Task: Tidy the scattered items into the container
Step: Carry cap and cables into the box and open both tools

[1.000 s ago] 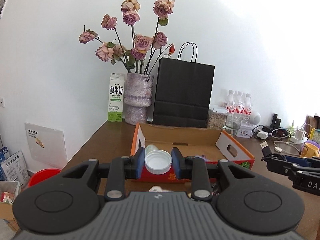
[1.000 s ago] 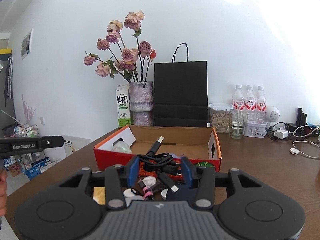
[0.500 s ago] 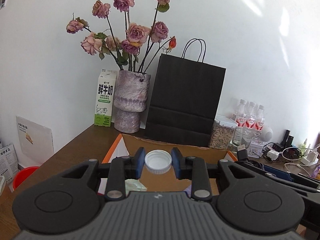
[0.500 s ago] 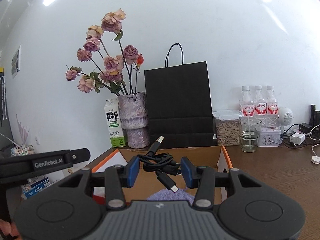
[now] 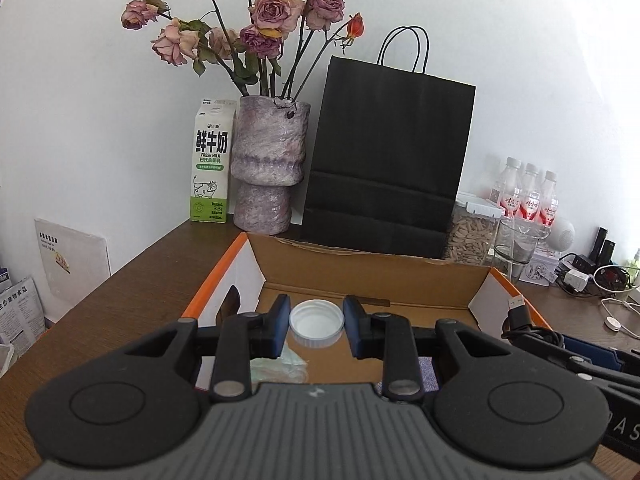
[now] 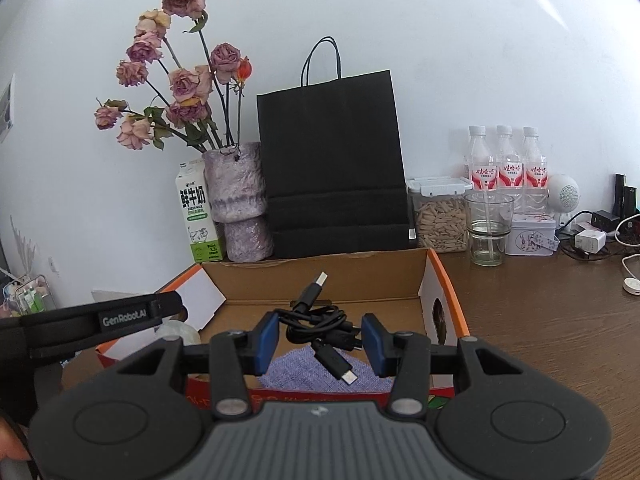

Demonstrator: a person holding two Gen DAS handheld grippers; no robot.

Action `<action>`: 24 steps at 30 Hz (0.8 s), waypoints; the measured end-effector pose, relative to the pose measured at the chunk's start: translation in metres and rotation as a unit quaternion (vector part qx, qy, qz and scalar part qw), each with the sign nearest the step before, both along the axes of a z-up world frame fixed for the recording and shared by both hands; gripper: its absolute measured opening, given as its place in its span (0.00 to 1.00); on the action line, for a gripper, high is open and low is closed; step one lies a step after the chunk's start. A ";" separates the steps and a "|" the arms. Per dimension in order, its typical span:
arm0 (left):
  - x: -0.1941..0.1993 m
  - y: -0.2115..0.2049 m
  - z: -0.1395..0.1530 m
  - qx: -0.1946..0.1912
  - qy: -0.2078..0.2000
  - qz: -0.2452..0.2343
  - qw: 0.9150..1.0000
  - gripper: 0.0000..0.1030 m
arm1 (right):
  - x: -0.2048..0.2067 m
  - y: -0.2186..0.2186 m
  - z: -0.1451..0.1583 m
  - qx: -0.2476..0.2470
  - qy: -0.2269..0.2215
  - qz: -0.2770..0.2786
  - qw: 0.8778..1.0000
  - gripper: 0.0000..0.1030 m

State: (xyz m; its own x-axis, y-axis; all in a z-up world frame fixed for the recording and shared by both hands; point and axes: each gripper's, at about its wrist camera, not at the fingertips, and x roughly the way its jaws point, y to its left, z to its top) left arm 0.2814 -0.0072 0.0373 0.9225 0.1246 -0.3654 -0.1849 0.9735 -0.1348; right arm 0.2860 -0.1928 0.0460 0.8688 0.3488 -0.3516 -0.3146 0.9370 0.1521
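Observation:
My left gripper [image 5: 316,327] is shut on a white plastic bottle cap [image 5: 316,322], held over the open orange cardboard box [image 5: 372,276]. A pale green crumpled wrapper [image 5: 280,366] lies in the box below it. My right gripper [image 6: 320,338] is shut on a bundled black USB cable [image 6: 320,320], also above the box [image 6: 320,276], with one plug sticking up and another hanging down. A purple-blue cloth [image 6: 316,374] lies on the box floor under the cable. The other gripper's black body [image 6: 100,322] shows at the left of the right wrist view.
Behind the box stand a black paper bag [image 5: 384,160], a purple vase of dried roses [image 5: 268,172] and a milk carton [image 5: 211,168]. To the right are a jar [image 6: 440,216], a glass [image 6: 488,228], three water bottles [image 6: 506,164], a tin and chargers with cables [image 6: 592,240].
Both grippers have moved forward and slightly down, from in front of the box to above its inside. The cap and the cable stay gripped.

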 end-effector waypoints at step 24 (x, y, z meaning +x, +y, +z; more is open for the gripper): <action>-0.004 0.008 -0.001 -0.001 0.011 0.032 0.999 1.00 | -0.008 0.000 -0.005 0.002 -0.003 -0.020 1.000 1.00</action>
State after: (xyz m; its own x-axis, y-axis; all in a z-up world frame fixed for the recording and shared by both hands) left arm 0.2774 0.0008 0.0362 0.9041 0.1828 -0.3863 -0.2501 0.9593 -0.1313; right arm 0.2785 -0.1932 0.0411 0.8842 0.3155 -0.3444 -0.2784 0.9481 0.1539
